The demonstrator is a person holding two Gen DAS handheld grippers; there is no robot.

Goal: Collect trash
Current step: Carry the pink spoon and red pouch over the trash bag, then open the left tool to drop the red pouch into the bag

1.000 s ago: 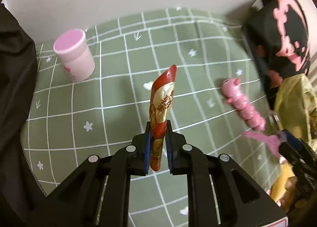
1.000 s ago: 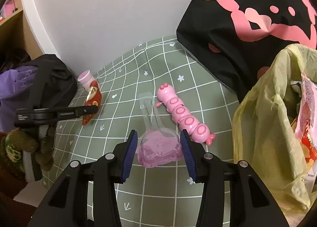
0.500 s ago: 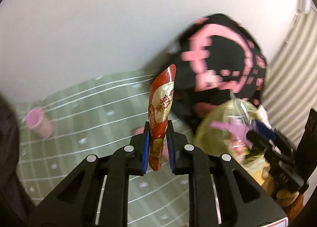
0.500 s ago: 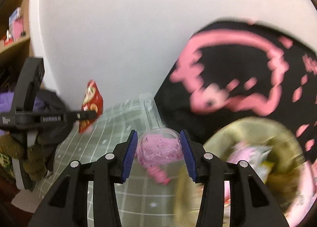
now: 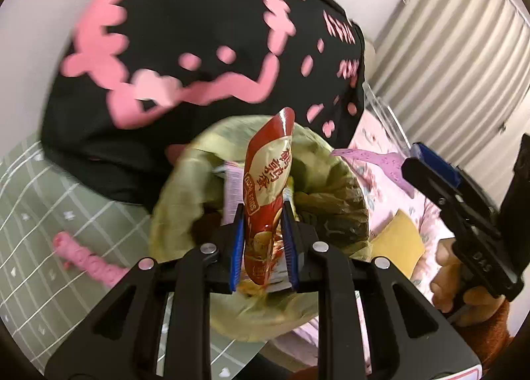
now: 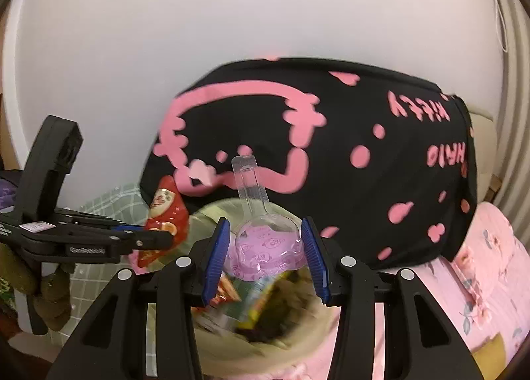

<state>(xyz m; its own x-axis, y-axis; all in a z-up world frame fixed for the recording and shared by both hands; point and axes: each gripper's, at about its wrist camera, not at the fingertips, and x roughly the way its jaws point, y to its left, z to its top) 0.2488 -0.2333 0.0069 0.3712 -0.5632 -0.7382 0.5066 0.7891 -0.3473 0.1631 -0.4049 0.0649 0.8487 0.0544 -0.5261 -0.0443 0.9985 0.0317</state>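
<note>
We are pinching the red snack wrapper (image 5: 267, 181) upright in our left gripper (image 5: 263, 247), holding it over the open yellow-green trash bag (image 5: 179, 201). Our right gripper (image 6: 265, 250) is clamping the clear plastic blister pack (image 6: 265, 244) with its pink backing above the same bag's mouth, in front of the black-and-pink pillow (image 6: 364, 154).

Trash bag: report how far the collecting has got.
Done: the yellow-green bag already holds wrappers. In hand: the left gripper grips a red snack wrapper and the right gripper a clear pink blister pack, both above its mouth. Left: releasing both. A pink caterpillar toy lies on the cloth.
</note>
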